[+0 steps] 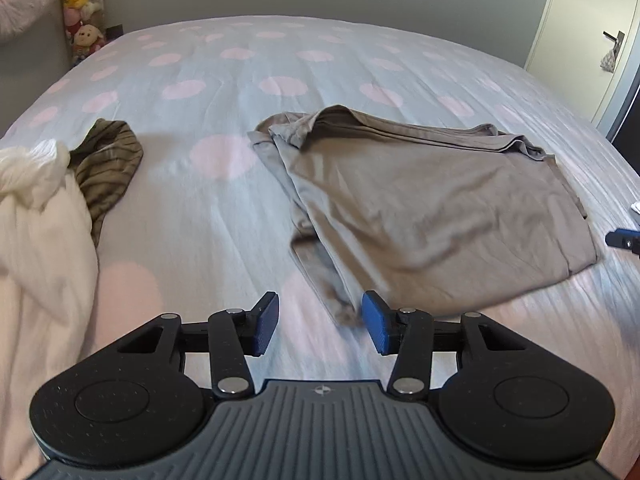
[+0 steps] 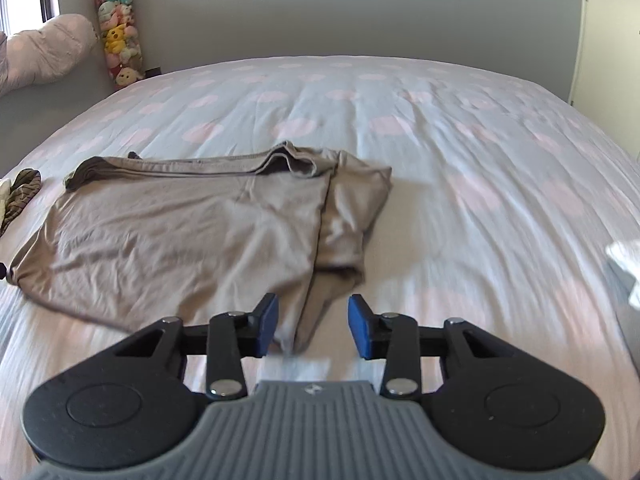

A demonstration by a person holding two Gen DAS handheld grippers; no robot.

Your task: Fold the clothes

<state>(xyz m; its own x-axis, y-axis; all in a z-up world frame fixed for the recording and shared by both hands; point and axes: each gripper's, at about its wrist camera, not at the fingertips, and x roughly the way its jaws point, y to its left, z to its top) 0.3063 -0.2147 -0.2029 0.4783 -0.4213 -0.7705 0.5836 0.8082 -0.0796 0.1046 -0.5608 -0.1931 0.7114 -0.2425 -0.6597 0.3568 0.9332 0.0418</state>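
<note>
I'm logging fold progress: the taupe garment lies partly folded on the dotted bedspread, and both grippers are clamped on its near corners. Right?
Not quite. The taupe garment does lie partly folded on the dotted bedspread, but both wrist views show the left gripper and right gripper open, gripping nothing.

A: Open ground? Far half of the bed [image 2: 460, 128] lay bare in both wrist views, right across to the wall. Right of the shirt [image 2: 180, 232], the right view showed bare cover, only a blurred white thing [image 2: 624, 268] at the edge.

B: And the left side?

A: In the left view a bare lane ran between the shirt [image 1: 432, 208] and the clothes pile [image 1: 40, 232], wide enough to pass. The striped garment [image 1: 108, 168] edged into it from the pile.

B: Near the jaws?

A: Left gripper [image 1: 320, 326] stood parted over bare cover, a shirt corner just beside its right pad. Right gripper [image 2: 313, 326] stood parted with the shirt's near corner lying between the pads, untouched.
</note>
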